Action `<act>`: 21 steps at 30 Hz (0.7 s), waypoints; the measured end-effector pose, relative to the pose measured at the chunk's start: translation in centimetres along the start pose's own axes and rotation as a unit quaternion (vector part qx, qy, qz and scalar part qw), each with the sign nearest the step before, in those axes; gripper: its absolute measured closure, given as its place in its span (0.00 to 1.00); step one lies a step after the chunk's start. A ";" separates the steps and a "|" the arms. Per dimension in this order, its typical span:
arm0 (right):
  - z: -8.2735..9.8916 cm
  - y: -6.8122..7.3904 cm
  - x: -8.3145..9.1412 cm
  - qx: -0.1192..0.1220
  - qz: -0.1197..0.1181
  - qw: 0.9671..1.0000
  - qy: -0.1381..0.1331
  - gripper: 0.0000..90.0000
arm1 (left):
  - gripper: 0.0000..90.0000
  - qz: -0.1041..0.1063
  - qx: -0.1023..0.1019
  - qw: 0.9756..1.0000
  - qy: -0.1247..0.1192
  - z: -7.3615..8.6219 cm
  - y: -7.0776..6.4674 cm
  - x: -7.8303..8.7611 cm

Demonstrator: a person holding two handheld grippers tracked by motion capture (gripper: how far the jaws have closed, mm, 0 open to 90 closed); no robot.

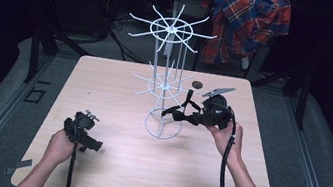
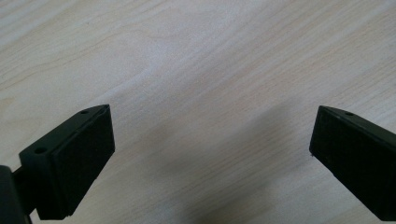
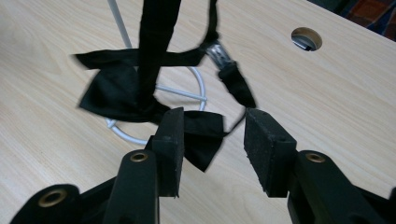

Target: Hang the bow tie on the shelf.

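Observation:
A black bow tie (image 1: 180, 115) hangs by its strap (image 3: 156, 46) from a lower arm of the white wire rack (image 1: 173, 29), just above the rack's base ring (image 3: 201, 84). My right gripper (image 1: 195, 118) reaches in from the right at the tie's height. In the right gripper view the right gripper (image 3: 212, 128) has its jaws apart; one wing of the bow tie (image 3: 203, 137) lies between them against the left pad, and the right pad is clear of it. My left gripper (image 1: 88, 142) rests low at the front left, open over bare wood (image 2: 187, 56), with nothing between its jaws.
The rack stands mid-table with thin spokes spreading at two levels. A round cable hole (image 1: 197, 84) sits behind it in the tabletop. A plaid shirt (image 1: 245, 15) hangs beyond the far edge. Dark floor and metal frames surround the table (image 1: 107, 165).

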State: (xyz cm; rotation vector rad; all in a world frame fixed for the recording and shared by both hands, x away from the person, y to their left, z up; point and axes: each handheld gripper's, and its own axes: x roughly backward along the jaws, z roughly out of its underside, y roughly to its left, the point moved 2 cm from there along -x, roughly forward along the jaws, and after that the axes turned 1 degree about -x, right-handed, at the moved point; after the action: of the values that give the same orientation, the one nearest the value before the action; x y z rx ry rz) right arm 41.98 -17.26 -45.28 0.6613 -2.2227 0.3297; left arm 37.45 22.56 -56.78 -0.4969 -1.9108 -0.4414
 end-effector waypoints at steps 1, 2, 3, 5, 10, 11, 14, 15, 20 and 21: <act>0.1 0.0 0.1 0.000 -0.001 1.000 0.000 0.63 | 0.00 0.000 0.000 1.000 0.000 0.0 0.0 0.0; 0.1 0.0 0.2 0.001 -0.002 1.000 0.000 0.62 | 0.00 0.000 0.000 1.000 0.000 0.0 0.0 0.0; 0.1 0.0 0.3 0.002 -0.003 1.000 0.000 0.61 | 0.00 0.000 0.000 1.000 0.000 0.0 0.0 0.0; 0.3 0.0 0.4 0.002 -0.005 1.000 -0.001 0.59 | 0.00 0.000 -0.001 1.000 0.000 0.0 0.0 0.0; 0.5 -0.1 1.1 0.005 -0.012 1.000 -0.002 0.54 | 0.00 0.001 -0.002 1.000 0.000 -0.1 0.0 0.0; 0.6 -0.1 1.3 0.005 -0.016 1.000 0.000 0.52 | 0.00 -0.001 -0.002 1.000 -0.002 -0.1 -0.1 -0.1; 0.8 -0.3 1.8 0.004 -0.020 1.000 -0.003 0.47 | 0.00 -0.002 -0.005 1.000 0.001 -0.1 -0.1 0.0; 0.8 -0.3 2.0 0.005 -0.022 1.000 -0.004 0.46 | 0.00 -0.001 -0.005 1.000 0.002 -0.1 -0.1 0.0; 1.3 -0.4 2.8 0.010 -0.028 1.000 -0.001 0.40 | 0.00 -0.003 -0.005 1.000 0.001 -0.1 -0.2 0.0; 1.4 -0.4 2.9 0.009 -0.029 1.000 -0.001 0.39 | 0.00 -0.001 -0.003 1.000 0.000 -0.1 -0.2 0.0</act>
State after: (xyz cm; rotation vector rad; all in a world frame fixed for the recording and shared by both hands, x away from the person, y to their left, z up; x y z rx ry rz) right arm 39.75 -19.20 -44.04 0.7358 -2.2005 0.3195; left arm 37.40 22.36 -56.73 -0.4984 -1.9104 -0.4495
